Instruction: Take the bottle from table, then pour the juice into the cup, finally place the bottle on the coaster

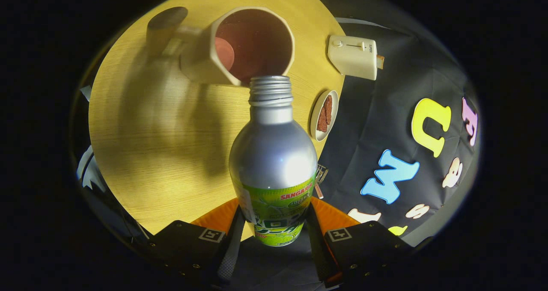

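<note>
Both fingers (pixel 234 235) of your gripper (pixel 274 235) pressed on the labelled lower part of the bottle (pixel 274 158), one on each side, so you had it clamped between them. You held the silver bottle tipped forward, its uncapped threaded neck reaching ahead of the fingers to the near rim of the cup (pixel 239 47). That cup stood beyond the fingers on the round wooden table (pixel 145 154), its inside reddish. Farther off, to the right of the bottle's neck, sat a small plate (pixel 324 115) with something brown on it, and past that a cream toaster (pixel 353 56).
</note>
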Available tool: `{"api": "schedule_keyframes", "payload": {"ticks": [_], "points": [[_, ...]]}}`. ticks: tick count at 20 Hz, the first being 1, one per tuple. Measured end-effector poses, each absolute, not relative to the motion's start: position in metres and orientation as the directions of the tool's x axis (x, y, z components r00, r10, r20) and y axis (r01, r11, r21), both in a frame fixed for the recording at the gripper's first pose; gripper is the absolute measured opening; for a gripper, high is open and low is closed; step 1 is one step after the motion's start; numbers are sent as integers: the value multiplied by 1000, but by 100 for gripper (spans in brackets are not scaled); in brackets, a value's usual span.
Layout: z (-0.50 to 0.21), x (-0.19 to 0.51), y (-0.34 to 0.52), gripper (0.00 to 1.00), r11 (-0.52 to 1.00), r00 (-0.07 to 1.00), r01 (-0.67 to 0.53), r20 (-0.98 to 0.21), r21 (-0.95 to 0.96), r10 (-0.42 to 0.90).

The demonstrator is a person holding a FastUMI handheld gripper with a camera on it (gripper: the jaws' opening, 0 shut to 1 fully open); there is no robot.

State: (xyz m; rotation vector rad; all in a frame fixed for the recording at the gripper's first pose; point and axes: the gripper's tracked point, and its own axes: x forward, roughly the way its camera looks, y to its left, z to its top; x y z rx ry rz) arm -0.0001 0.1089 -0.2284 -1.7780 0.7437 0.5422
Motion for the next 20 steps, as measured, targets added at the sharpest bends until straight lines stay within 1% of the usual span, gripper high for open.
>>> {"api": "schedule_keyframes", "payload": {"ticks": [7, 20], "points": [[-225, 1, 113, 72, -277, 702, -711, -674, -646, -231], [-214, 6, 110, 72, -302, 698, -714, -671, -631, -250]]}}
